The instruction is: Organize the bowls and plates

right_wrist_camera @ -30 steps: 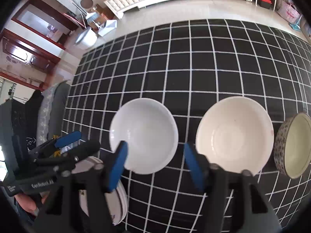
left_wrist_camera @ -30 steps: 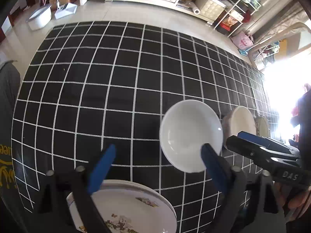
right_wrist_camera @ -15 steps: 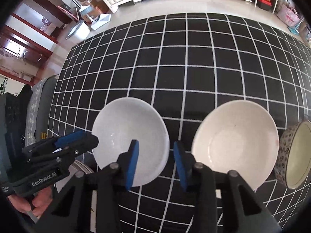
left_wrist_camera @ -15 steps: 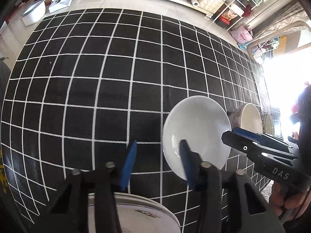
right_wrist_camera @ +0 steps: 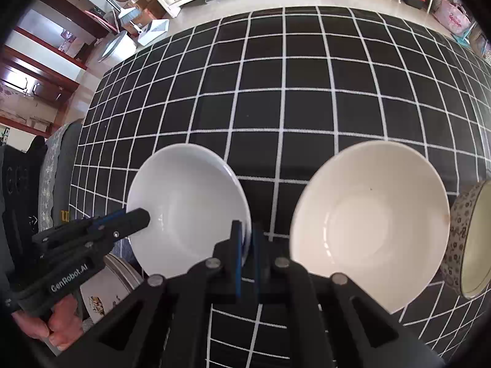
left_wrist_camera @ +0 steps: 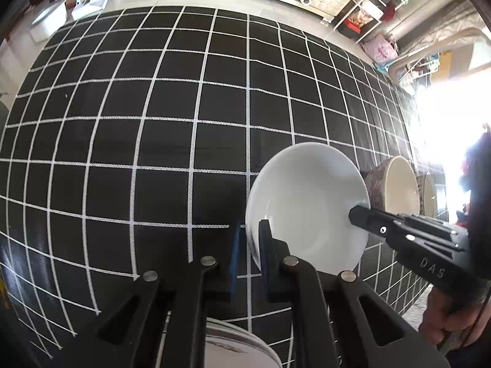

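On the checked tablecloth (left_wrist_camera: 190, 128), left gripper (left_wrist_camera: 248, 245) and right gripper (right_wrist_camera: 247, 242) each clamp opposite rims of white bowl (right_wrist_camera: 187, 211); uneven lift could slip it onto cream bowl (right_wrist_camera: 371, 220).

Far tablecloth (right_wrist_camera: 307, 92) lies open; cream bowl (right_wrist_camera: 368, 224) and plate stack (right_wrist_camera: 107, 288) crowd the white bowl (right_wrist_camera: 187, 208).

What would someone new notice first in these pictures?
Both grippers pinch opposite edges of one white bowl: the left gripper on its left rim, the right gripper on its right. It sits on a black grid tablecloth, beside a larger cream bowl.
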